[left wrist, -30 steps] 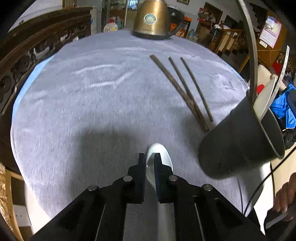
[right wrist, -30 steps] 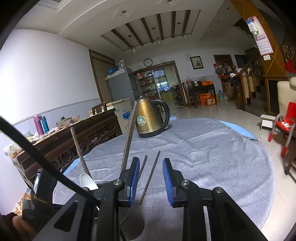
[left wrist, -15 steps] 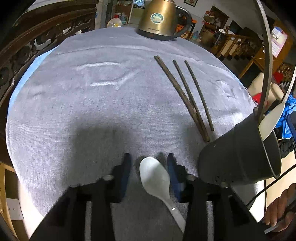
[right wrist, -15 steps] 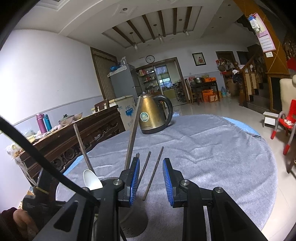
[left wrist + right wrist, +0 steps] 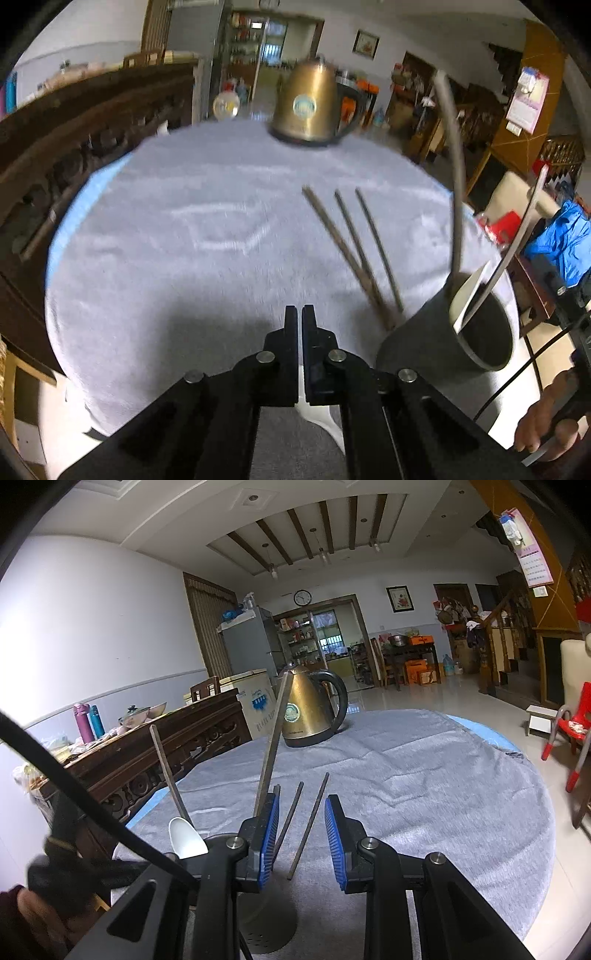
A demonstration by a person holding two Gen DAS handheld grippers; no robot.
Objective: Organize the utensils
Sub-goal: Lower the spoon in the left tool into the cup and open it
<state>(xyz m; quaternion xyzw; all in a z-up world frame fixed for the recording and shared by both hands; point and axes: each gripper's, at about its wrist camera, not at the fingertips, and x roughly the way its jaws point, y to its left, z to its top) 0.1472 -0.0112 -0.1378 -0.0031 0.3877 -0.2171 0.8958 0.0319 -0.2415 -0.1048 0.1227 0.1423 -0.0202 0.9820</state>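
Looking along the left gripper [image 5: 299, 314], I see its black jaws pressed together. They have just been closing, and a white spoon [image 5: 321, 415] is pinched between them. A sliver of it shows in the slit and a wider piece pokes out underneath. Ahead lies a round table under a grey cloth [image 5: 166, 258]. Three dark chopsticks [image 5: 354, 251] lie loose on the cloth, fanning apart toward the far side. Their near ends reach the dark holder [image 5: 417, 350], which leans with its mouth turned to the right. A second spoon [image 5: 469, 295] and two long thin handles [image 5: 456, 184] stick out of it. A brass kettle [image 5: 308, 107] stands at the far edge. A hand [image 5: 543, 424] shows at the lower right corner.

From the right gripper [image 5: 301, 834], the blue-padded jaws stand apart, with the cloth and two chopsticks [image 5: 308, 827] visible in the gap. The holder [image 5: 269, 923] sits low, under and left of the left finger. I cannot tell whether the pads press on it. The second spoon [image 5: 186, 836] and the handles [image 5: 271, 746] rise from it. The kettle [image 5: 310, 709] stands beyond. At the lower left, the other hand [image 5: 33, 915] is a blur.
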